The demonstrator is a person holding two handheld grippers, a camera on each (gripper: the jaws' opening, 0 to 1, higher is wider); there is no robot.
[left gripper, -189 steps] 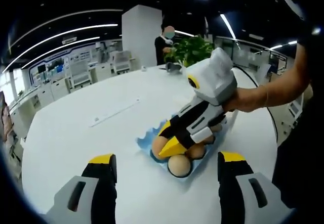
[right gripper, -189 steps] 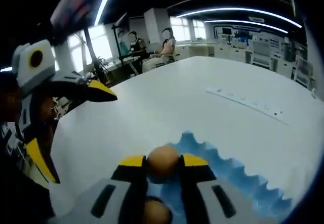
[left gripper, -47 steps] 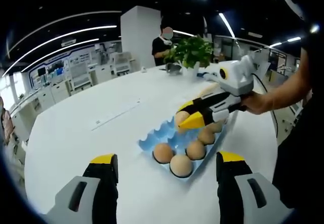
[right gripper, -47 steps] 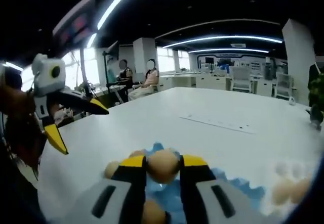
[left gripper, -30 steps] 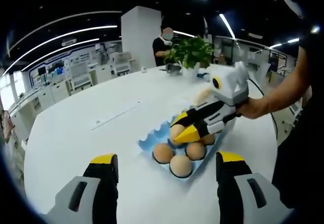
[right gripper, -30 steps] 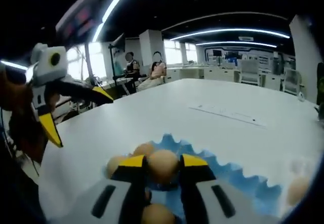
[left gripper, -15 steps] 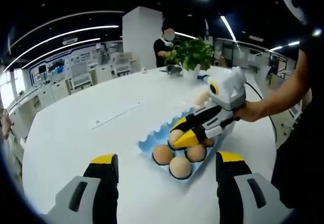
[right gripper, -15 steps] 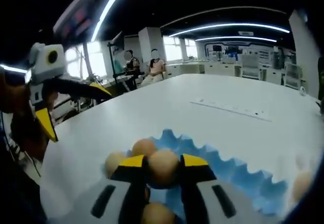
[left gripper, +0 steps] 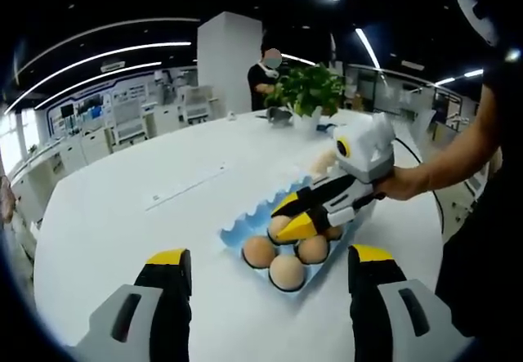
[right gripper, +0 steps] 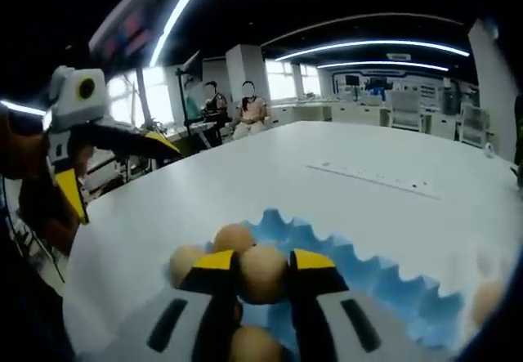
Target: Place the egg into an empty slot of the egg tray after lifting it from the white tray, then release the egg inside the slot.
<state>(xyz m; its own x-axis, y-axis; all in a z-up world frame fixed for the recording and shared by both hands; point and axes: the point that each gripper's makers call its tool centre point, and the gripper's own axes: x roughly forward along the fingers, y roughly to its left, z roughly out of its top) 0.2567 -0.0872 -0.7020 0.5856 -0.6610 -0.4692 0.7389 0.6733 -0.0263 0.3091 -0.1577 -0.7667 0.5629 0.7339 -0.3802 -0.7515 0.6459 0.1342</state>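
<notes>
On the white counter [left gripper: 122, 215] at twelve o'clock from my left tool [left gripper: 261, 297] lies the blue egg tray [left gripper: 245, 227], scalloped along its edge. In the left gripper view three brown eggs sit in its near slots, one of them [left gripper: 286, 270] closest to me. My left tool hangs above the counter with its yellow-tipped jaws spread wide and nothing between them.

My right tool [left gripper: 282, 223] comes into that view from two o'clock, held by my right hand [left gripper: 400, 184], its jaws angled down over the tray and clamped on the egg [left gripper: 279, 226]. In the right gripper view the same egg [right gripper: 262, 273] is pinched between the two yellow tips of my right tool [right gripper: 262, 274], low over the egg tray [right gripper: 384, 284]; whether it touches the slot I cannot tell. Two seated eggs show at eleven o'clock of it, the nearer one [right gripper: 234, 238] just beside the held egg.

A potted plant [left gripper: 309, 92] stands at the far side of the counter.
</notes>
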